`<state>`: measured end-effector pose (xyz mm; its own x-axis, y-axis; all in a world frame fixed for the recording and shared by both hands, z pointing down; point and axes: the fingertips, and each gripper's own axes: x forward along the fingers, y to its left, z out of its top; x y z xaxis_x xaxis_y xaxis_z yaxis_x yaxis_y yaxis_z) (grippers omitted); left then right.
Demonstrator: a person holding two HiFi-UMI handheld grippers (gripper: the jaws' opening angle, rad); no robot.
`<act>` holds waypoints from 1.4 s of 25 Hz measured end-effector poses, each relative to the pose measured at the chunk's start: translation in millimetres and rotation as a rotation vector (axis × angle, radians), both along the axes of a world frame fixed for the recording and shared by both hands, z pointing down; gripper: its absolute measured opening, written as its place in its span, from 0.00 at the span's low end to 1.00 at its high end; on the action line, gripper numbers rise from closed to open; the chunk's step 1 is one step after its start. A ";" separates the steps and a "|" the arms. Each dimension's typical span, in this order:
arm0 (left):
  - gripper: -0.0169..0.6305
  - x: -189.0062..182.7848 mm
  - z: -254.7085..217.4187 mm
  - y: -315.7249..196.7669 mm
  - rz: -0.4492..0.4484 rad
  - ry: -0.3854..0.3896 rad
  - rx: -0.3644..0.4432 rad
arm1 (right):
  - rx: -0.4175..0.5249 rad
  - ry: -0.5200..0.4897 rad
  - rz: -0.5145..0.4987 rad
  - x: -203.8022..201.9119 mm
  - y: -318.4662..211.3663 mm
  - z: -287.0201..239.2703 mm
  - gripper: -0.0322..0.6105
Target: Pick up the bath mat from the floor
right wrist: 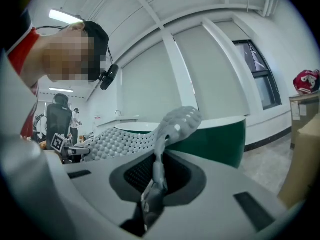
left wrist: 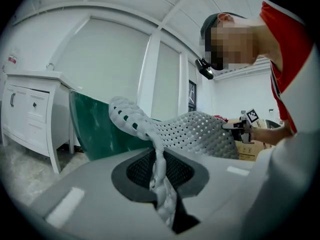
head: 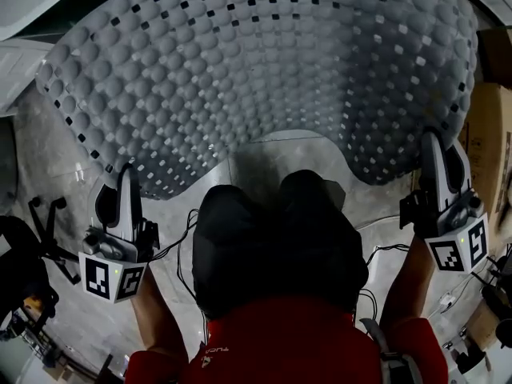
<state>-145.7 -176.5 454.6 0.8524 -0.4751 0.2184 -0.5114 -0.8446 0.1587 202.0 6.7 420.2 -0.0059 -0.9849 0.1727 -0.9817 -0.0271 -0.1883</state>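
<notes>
A grey bath mat [head: 256, 78] with a bumpy, perforated surface hangs spread between both grippers, lifted off the floor. My left gripper [head: 126, 184] is shut on the mat's near left edge; in the left gripper view a fold of the mat [left wrist: 161, 184] is pinched between the jaws. My right gripper [head: 432, 152] is shut on the near right edge; in the right gripper view the mat [right wrist: 157, 176] is squeezed between the jaws and rises above them. Each gripper view shows the other gripper holding the far edge.
A dark green bathtub [left wrist: 95, 131] stands behind the mat, beside a white vanity cabinet [left wrist: 27, 116]. Cardboard boxes [head: 492, 134] sit at the right. Cables [head: 184, 238] trail over the marble floor [head: 272, 154], and black stands [head: 44, 230] are at the left. A person stands far off [right wrist: 57, 116].
</notes>
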 end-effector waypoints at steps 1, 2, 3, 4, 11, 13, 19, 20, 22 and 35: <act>0.10 -1.3 0.6 -0.1 0.000 -0.010 0.005 | 0.004 -0.007 0.007 0.2 -0.3 0.0 0.11; 0.10 -2.9 1.5 -0.2 0.000 -0.020 0.011 | 0.007 -0.014 0.014 0.6 -0.6 0.2 0.12; 0.10 -3.4 1.4 -0.3 -0.001 -0.024 0.013 | 0.009 -0.021 0.020 1.2 -1.0 0.5 0.11; 0.10 -1.8 -0.2 -0.2 -0.003 -0.016 0.008 | 0.011 -0.027 0.025 1.6 -1.4 0.7 0.12; 0.10 -1.1 -4.7 1.4 -0.007 -0.016 0.018 | 0.010 -0.037 0.040 5.1 -1.4 -0.1 0.11; 0.10 0.4 -3.6 1.5 -0.005 -0.009 0.025 | 0.017 -0.038 0.043 6.5 -0.5 -0.4 0.11; 0.10 -0.5 -6.2 1.4 0.000 -0.031 0.022 | 0.023 -0.087 0.041 5.0 -0.2 6.7 0.12; 0.10 0.8 -6.9 0.9 -0.004 -0.023 0.017 | 0.023 -0.089 0.037 6.3 -1.4 5.4 0.11; 0.10 3.7 -7.7 -0.5 -0.006 0.002 0.006 | 0.024 -0.081 0.033 8.1 -2.7 0.1 0.11; 0.10 -3.3 -0.9 -0.1 -0.002 -0.019 0.074 | 0.115 -0.111 0.016 6.0 3.0 15.9 0.12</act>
